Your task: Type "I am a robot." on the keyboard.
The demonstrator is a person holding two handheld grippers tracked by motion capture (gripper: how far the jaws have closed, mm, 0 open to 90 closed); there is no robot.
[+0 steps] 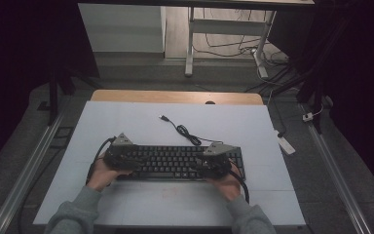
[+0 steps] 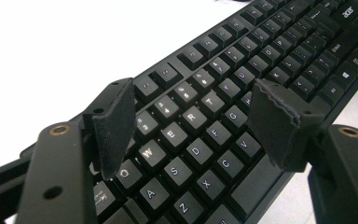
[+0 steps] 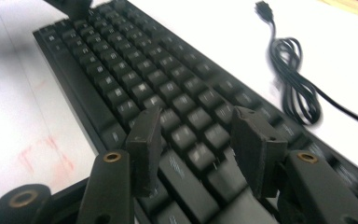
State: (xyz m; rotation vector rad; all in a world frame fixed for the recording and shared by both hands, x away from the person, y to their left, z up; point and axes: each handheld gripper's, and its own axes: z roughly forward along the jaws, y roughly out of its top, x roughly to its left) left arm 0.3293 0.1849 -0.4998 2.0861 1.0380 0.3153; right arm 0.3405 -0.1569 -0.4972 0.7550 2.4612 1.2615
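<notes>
Black keyboard [image 1: 175,162] is seen lying flat on the white tabletop [image 1: 126,122], long side running left to right, close to the person's edge; its cable [image 1: 187,134] is bunched in a loose coil on the tabletop just behind it, with the plug [image 1: 163,117] lying free farther back. Left claw [image 1: 121,158] is held over the keyboard's left end by the left hand [image 1: 103,175]; right claw [image 1: 213,162] is held over the right part of the keyboard by the right hand [image 1: 228,184]; grey sleeves are seen entering from the bottom edge of the high view. In the left gripper view the left claw [image 2: 191,119] is seen with its jaws standing well apart, nothing between the pads [image 2: 114,126]; letter keys from Q to the row below are framed in the gap, and an "acer" mark [image 2: 352,9] is read at the keyboard's far end. In the right gripper view the right claw [image 3: 198,149] is likewise seen with jaws apart and nothing gripped, the pads [image 3: 254,149] low over blurred keys; whether they touch the keys cannot be told; the coiled cable [image 3: 293,88] and plug [image 3: 263,8] are seen on the white surface beside the keyboard [image 3: 135,74]; a faint reddish smear [image 3: 46,151] is noted on the tabletop near the keyboard's front edge. Bare wood [image 1: 175,96] is shown along the far edge, beyond the white sheet.
</notes>
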